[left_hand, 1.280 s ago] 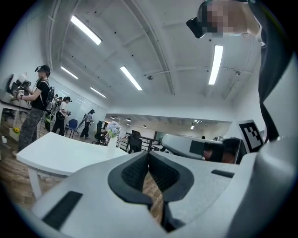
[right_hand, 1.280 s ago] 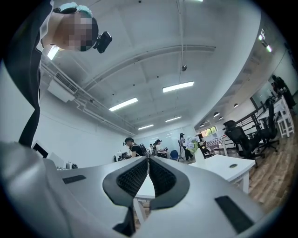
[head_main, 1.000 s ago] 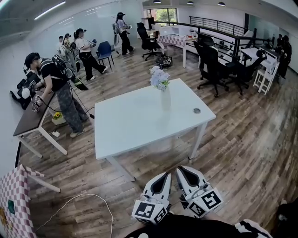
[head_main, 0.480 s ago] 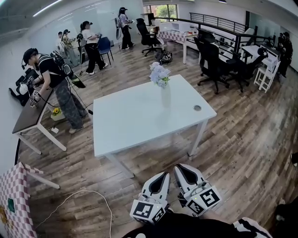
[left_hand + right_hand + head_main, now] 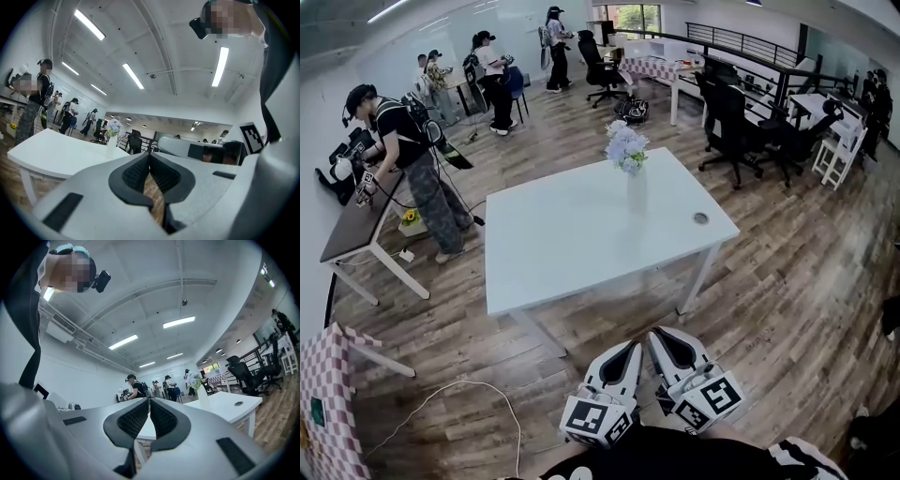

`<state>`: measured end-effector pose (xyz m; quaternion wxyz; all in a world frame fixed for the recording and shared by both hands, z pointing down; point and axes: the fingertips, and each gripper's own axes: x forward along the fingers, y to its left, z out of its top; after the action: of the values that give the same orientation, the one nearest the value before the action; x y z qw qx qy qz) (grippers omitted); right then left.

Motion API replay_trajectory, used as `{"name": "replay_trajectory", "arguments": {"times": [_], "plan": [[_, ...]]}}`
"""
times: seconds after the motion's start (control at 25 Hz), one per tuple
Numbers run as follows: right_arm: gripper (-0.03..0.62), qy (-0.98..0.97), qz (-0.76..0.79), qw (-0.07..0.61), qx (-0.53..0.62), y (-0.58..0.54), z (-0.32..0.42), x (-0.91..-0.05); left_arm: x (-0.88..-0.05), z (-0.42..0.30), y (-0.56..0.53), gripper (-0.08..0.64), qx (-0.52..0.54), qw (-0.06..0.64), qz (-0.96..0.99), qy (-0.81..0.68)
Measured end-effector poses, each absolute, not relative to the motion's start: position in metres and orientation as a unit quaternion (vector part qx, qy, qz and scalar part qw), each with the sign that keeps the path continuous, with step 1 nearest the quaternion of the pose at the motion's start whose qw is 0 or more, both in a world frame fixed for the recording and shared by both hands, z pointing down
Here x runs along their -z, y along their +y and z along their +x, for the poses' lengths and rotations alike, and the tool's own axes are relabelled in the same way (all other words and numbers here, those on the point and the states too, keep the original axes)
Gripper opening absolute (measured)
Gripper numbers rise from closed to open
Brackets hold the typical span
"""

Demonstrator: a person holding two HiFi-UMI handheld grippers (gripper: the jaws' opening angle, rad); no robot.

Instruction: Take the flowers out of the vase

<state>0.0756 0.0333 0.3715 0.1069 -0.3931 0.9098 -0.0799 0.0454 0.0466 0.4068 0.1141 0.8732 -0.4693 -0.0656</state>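
**White desk (image 5: 572, 234) carries the vase (image 5: 637, 192) of flowers (image 5: 626, 147); left hand-held gripper (image 5: 630, 349) and right hand-held gripper (image 5: 661, 336) both clenched, well apart from it**

The tall, pale vase stands upright near the far edge of the desk. A bunch of pale blue and white flowers sits in its mouth. A small round grommet hole (image 5: 701, 218) lies in the desk top to the right of the vase, near the right corner.

In the head view the two hand-held grippers sit side by side at the bottom. They are over the wood-plank floor (image 5: 787, 281), short of the desk's near edge, and point toward it.

The left gripper view shows its jaws pressed together tip to tip with nothing between them. The desk, vase and flowers lie in the distance to the left of the jaws. The right gripper view shows the same clenched, empty jaws, with the vase and flowers beyond them to the right.

At the left of the head view a person (image 5: 408, 164) in dark clothes bends over a dark desk (image 5: 356, 230). Black office chairs (image 5: 727, 127) stand beyond the white desk on the right. A white cable (image 5: 441, 403) loops across the floor at lower left.
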Motion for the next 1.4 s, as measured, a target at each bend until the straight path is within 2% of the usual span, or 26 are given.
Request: {"name": "replay_trajectory", "arguments": {"times": [1.4], "plan": [[0.026, 0.889, -0.441, 0.094, 0.075, -0.232, 0.015, -0.374, -0.389, -0.011, -0.23, 0.008, 0.08, 0.119, 0.902, -0.407]]}}
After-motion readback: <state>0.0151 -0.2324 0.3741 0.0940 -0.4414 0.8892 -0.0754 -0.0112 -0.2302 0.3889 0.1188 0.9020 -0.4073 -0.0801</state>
